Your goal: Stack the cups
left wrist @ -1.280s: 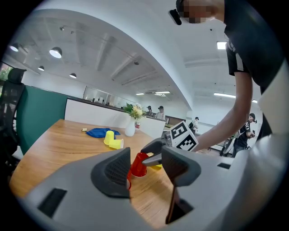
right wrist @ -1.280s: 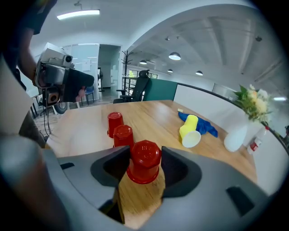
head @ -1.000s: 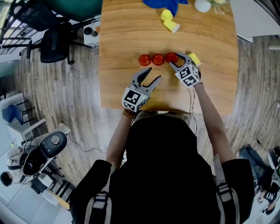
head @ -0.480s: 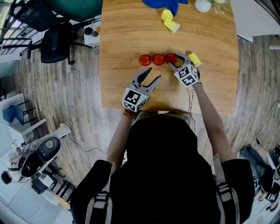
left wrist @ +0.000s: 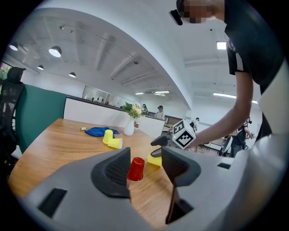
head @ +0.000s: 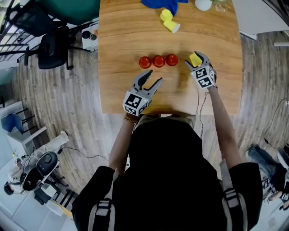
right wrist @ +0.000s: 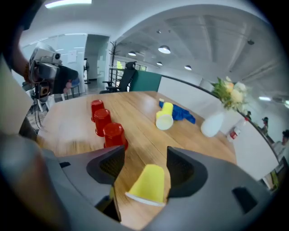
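Observation:
Three red cups stand upside down in a row on the wooden table [head: 117, 40]: the left [head: 145, 62], the middle [head: 158, 61] and the right [head: 171, 59]. To their right a yellow cup [head: 195, 58] lies on its side between the jaws of my right gripper [head: 193, 62]. Those jaws have just been opening and stand open; in the right gripper view a gap shows beside the yellow cup [right wrist: 148, 182]. My left gripper [head: 152, 76] hovers open and empty in front of the red row, and its view looks at a red cup [left wrist: 136, 168].
Two more yellow cups [head: 168, 20] lie at the far side by a blue cloth [head: 165, 4] and a white vase [head: 203, 4]. The table's near edge runs just behind both grippers. An office chair [head: 49, 45] stands off the left edge.
My right gripper has let go of the rightmost red cup, moved right and now straddles the yellow cup with wider jaws. The left gripper has kept still.

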Demonstrator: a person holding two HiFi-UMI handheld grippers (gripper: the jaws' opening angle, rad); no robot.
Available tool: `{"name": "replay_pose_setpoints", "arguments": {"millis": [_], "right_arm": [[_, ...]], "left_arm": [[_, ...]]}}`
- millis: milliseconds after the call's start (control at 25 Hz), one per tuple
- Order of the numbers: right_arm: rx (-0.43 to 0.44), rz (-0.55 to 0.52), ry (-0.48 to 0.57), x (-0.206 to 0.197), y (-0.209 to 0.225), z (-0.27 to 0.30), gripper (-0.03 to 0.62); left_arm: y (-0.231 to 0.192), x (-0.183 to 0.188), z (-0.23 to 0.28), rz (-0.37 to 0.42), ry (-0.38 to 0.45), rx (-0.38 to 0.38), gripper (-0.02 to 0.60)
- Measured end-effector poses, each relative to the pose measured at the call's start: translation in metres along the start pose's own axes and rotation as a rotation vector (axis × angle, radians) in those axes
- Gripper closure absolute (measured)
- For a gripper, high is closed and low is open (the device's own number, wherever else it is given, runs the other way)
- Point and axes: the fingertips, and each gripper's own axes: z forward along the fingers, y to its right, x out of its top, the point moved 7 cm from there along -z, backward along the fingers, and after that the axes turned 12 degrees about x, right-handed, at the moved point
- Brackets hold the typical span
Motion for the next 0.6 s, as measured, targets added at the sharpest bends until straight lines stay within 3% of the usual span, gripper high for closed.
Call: {"name": "replay_pose_setpoints", "arguments": {"millis": [120, 240, 400, 480, 600], "right_arm": [[0.027, 0.147, -0.105, -0.029, 0.020, 0.003, 0.238], [0.037, 0.225, -0.169, -0.049, 0.026, 0.010, 0.230], [0.056, 0.234, -0.242, -0.061, 0.024, 0.019, 0.231], [0.052, 0.205, -0.283, -0.069, 0.022, 0.022, 0.267], [0.032, 0.193, -0.280, -0.072, 0.021, 0.019, 0.282]], "left_arm": [[0.004, -0.001, 0.004, 0.001, 0.001, -0.009, 0.345], [0.010, 0.000, 0.010, 0.004, 0.005, -0.024, 0.345], [0.016, 0.004, 0.013, 0.001, 0.012, -0.045, 0.345], [0.019, 0.004, 0.012, -0.002, 0.013, -0.052, 0.345], [0.020, 0.004, 0.011, -0.005, 0.014, -0.053, 0.345]]}}
